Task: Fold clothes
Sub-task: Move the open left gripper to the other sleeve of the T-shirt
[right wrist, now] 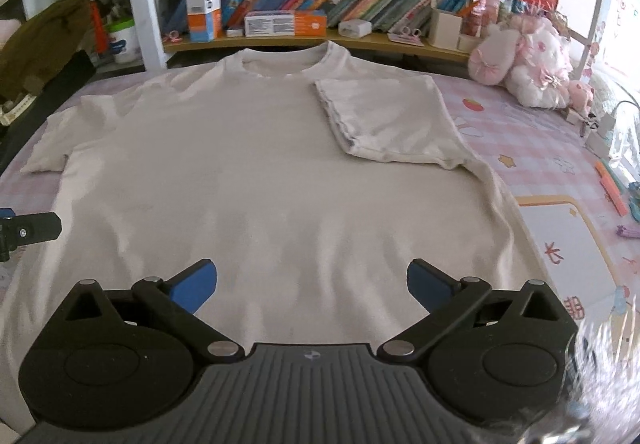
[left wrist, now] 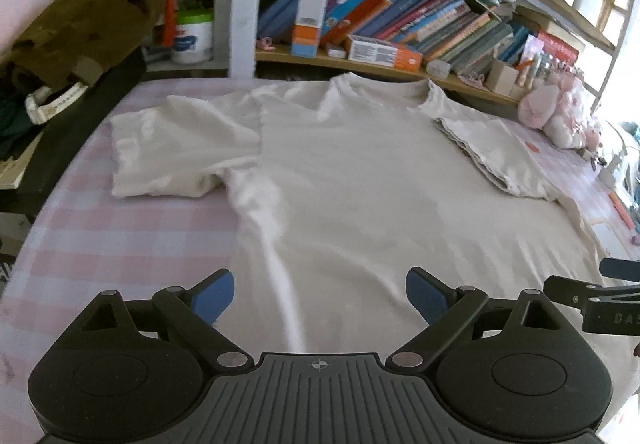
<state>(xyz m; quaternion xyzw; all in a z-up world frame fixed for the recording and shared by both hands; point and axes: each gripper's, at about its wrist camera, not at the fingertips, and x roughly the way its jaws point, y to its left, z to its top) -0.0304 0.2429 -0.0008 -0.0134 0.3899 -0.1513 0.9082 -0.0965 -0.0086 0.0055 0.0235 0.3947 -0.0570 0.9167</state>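
1. Left gripper point(left wrist: 320, 296) and right gripper point(right wrist: 312, 286) hover with jaws spread wide, nothing between them.
2. The T-shirt point(right wrist: 260, 180) lies flat on the bed point(right wrist: 520, 132), right sleeve point(right wrist: 384, 116) folded inward.
3. It looks light, limp and prone to wrinkling; pinching the left sleeve point(left wrist: 176, 148) edge seems best.

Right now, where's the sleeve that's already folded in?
In the right wrist view the folded sleeve lies flat on the white T-shirt, on its right side just below the collar, nearest the pink plush toys.

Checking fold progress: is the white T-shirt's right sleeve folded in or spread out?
Folded in: the right sleeve lies over the white T-shirt chest, cuff edge toward the collar.
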